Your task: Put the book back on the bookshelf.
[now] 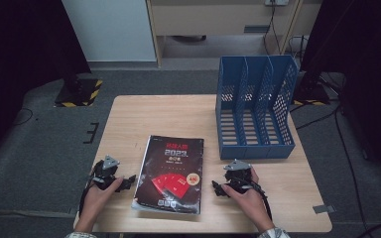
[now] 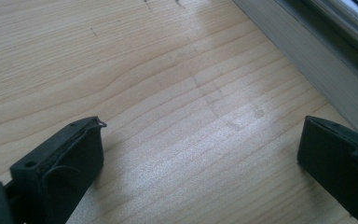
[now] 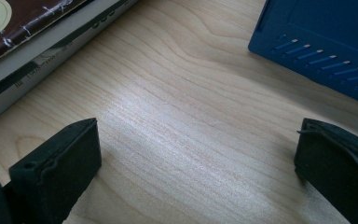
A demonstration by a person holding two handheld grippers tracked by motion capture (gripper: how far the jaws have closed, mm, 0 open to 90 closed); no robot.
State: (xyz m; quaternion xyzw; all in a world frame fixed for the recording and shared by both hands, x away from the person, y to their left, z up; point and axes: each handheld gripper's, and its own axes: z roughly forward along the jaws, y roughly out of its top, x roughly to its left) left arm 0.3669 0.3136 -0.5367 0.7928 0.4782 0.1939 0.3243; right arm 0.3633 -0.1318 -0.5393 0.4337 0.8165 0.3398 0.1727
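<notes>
A thick black book [image 1: 171, 172] with red cover art lies flat near the table's front edge. My left gripper [image 1: 129, 179] rests on the table just left of the book, jaws wide apart over bare wood [image 2: 200, 140]. My right gripper [image 1: 216, 187] rests just right of the book, also open with nothing between its jaws [image 3: 196, 154]. In the right gripper view the book's page edge [image 3: 42, 60] runs along the upper left and the blue file holder's base [image 3: 321, 37] sits at upper right. The book's edge [image 2: 317, 60] shows at the upper right of the left gripper view.
A blue three-slot file holder [image 1: 255, 106] stands at the table's back right, open side up. The wooden table [image 1: 168, 114] has bare room behind the book. Dark floor with cables surrounds the table; a yellow-black striped base [image 1: 79, 91] sits at far left.
</notes>
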